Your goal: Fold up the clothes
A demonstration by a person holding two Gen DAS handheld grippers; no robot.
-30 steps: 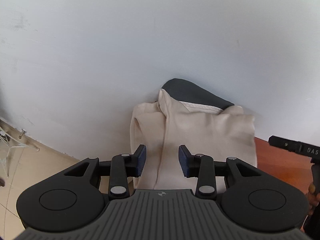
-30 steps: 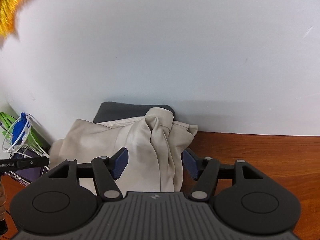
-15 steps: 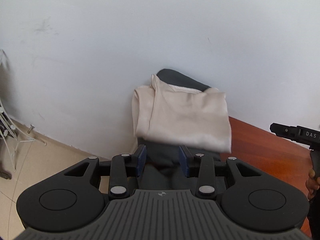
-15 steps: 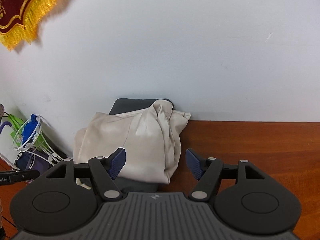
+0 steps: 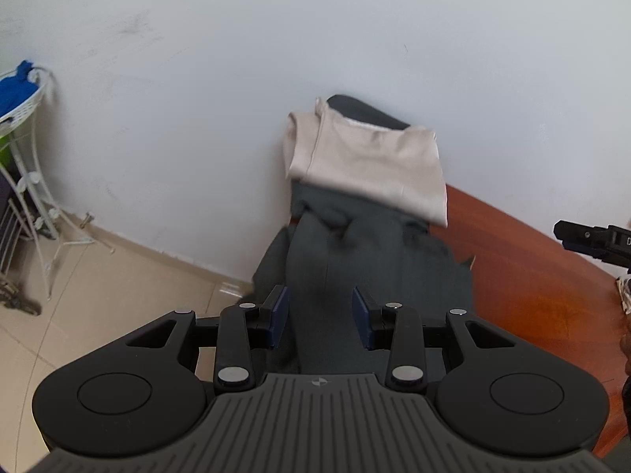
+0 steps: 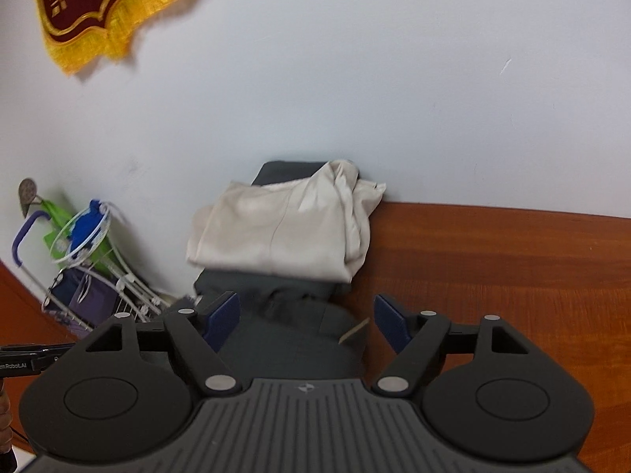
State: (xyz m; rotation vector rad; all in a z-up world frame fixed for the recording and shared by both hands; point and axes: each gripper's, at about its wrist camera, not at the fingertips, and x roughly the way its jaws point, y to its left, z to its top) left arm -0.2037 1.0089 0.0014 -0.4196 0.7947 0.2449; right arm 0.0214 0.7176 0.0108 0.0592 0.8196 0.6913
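Note:
A folded beige garment (image 5: 366,165) (image 6: 284,228) lies on a dark grey garment (image 5: 374,260) (image 6: 284,315) at the table's end against the wall. The grey cloth spreads toward me and hangs over the table's edge. My left gripper (image 5: 320,317) hovers above the grey cloth, open, with nothing pinched between its blue pads. My right gripper (image 6: 307,321) hovers over the same cloth. Its jaws are opening wide, with nothing held between them. Each view catches the other gripper at its side edge.
The reddish wooden table (image 5: 532,276) (image 6: 493,268) runs to the right along the white wall. Left of the table are a tiled floor (image 5: 98,287) and a white wire rack (image 5: 23,126) (image 6: 90,244) holding something blue. A red banner with gold fringe (image 6: 90,4) hangs on the wall.
Both grippers have pulled back from the stack, so the beige garment looks farther off and the grey cloth under it has come into view. The right jaws stand wider apart.

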